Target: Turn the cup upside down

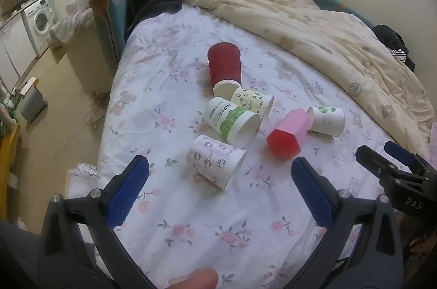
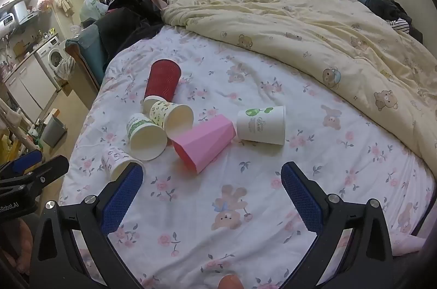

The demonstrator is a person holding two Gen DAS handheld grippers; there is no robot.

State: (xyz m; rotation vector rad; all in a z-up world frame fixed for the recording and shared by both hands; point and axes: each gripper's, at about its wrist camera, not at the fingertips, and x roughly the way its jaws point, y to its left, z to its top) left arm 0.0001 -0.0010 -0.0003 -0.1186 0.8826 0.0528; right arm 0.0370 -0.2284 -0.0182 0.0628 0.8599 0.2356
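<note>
Six cups lie on their sides in a loose cluster on the bed [image 2: 245, 248], on the flowered sheet, nearer its left edge than the heaped cream duvet [image 2: 314, 38] that covers the far and right part. The red cup [image 1: 224, 66] lies farthest in, its white base end touching the leopard-print cup [image 1: 252, 102]. Just beside that lies the green-lettered paper cup [image 1: 232, 121], mouth toward the camera. The cup with small animal prints [image 1: 214, 160] lies closest to the near edge, apart from the others. The pink faceted cup [image 2: 203, 143] lies in the middle with its mouth toward the near edge, and the white cup with a green logo [image 2: 260, 126] lies just beside its narrow end.

The left gripper [image 1: 220, 190] hangs over the near part of the sheet with its fingers spread wide and nothing between them, the animal-print cup just ahead. The right gripper [image 2: 211, 196] hangs likewise, fingers wide apart and empty, the pink cup just ahead. Bare sheet lies between the cluster and the near edge, and to the right up to the duvet. Past the left edge the floor drops away toward a washing machine [image 1: 39, 18].
</note>
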